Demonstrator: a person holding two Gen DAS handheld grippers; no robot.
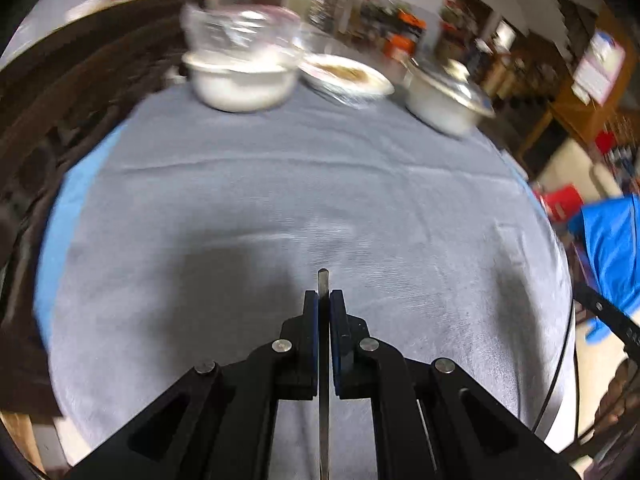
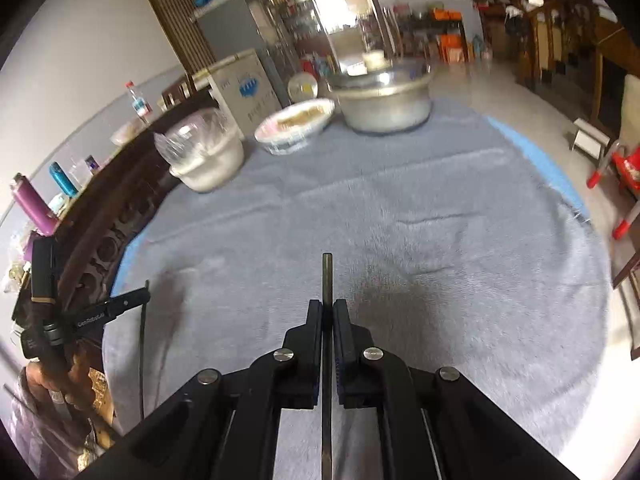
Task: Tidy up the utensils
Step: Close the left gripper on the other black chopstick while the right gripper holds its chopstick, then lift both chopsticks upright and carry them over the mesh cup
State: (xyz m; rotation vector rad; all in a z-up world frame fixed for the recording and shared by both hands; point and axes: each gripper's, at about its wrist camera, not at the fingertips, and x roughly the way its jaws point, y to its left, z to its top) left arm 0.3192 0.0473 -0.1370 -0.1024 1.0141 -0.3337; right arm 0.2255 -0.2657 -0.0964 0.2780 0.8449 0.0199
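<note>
My left gripper (image 1: 324, 298) is shut on a thin metal utensil handle (image 1: 323, 280) whose end sticks out past the fingertips, above the grey tablecloth (image 1: 280, 184). My right gripper (image 2: 327, 306) is shut on a darker thin metal utensil handle (image 2: 327, 276), also held above the cloth (image 2: 400, 208). The working ends of both utensils are hidden behind the grippers. The left gripper's body (image 2: 108, 312) shows at the left edge of the right wrist view.
At the far side of the round table stand a white bowl with a plastic-wrapped top (image 1: 240, 80), a patterned dish of food (image 1: 348, 76) and a lidded metal pot (image 1: 444, 96). A dark carved wooden bench (image 2: 120, 208) runs along the table's left. Furniture and a red toy (image 2: 624, 172) stand to the right.
</note>
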